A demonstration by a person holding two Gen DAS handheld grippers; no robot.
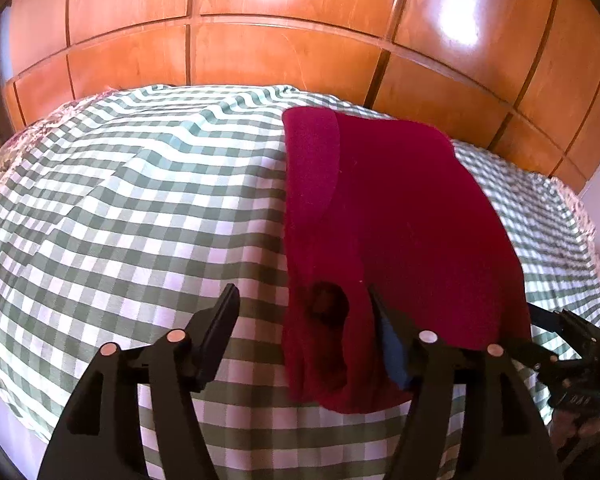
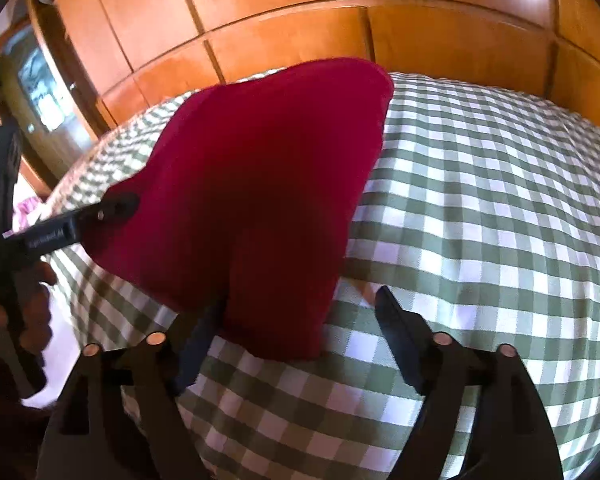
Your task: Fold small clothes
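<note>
Two tools over one bed, both pointing down at it. Left tool [image 1: 302,302] is released, jaws spread; the near left corner of the red garment [image 1: 400,220] sits between them, the right finger against the cloth, the left finger clear of it over the bedspread [image 1: 140,200]. Garment is soft, fuzzy knit, folded into a long slab with a rounded flap on top at the far left, lying flat on the bed. Bedspread is green-and-white check, lightly creased. Right tool [image 2: 300,300] is also released, jaws wide, garment's near right corner between them. Glossy wooden panels [image 1: 260,52] behind.
</note>
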